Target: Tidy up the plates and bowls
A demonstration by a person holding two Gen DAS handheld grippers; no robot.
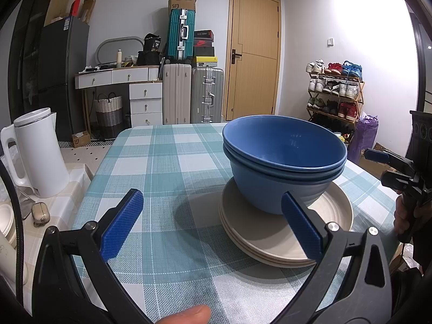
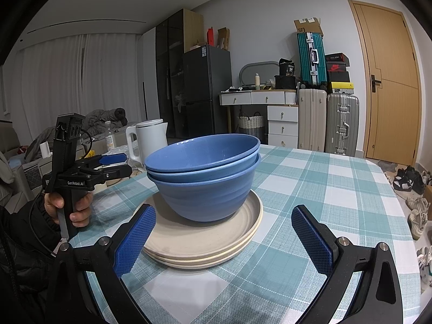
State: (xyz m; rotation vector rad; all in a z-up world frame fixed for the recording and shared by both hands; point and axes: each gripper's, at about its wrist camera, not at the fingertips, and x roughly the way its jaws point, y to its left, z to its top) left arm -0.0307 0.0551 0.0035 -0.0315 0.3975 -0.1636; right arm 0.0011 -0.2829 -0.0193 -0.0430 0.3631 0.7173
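Note:
A stack of nested blue bowls (image 1: pixel 283 159) (image 2: pixel 205 178) sits on a stack of beige plates (image 1: pixel 259 235) (image 2: pixel 194 240) on the checked tablecloth. My left gripper (image 1: pixel 212 194) is open, low over the cloth just left of the stack. Its right finger (image 1: pixel 302 226) shows in front of the plates' near rim, and nothing is between the jaws. My right gripper (image 2: pixel 224 210) is open too, facing the stack from its other side, short of the plates. Each gripper shows in the other's view: the right gripper (image 1: pixel 378 167) and the left gripper (image 2: pixel 125 164), both held by a hand.
A white kettle (image 1: pixel 40 156) (image 2: pixel 149 140) stands on a side surface beyond the table's left edge, near a small beige case (image 1: pixel 40 213). The checked table (image 1: pixel 162 162) (image 2: pixel 337 189) stretches behind the stack. Suitcases, drawers and a shoe rack (image 1: pixel 334 89) line the walls.

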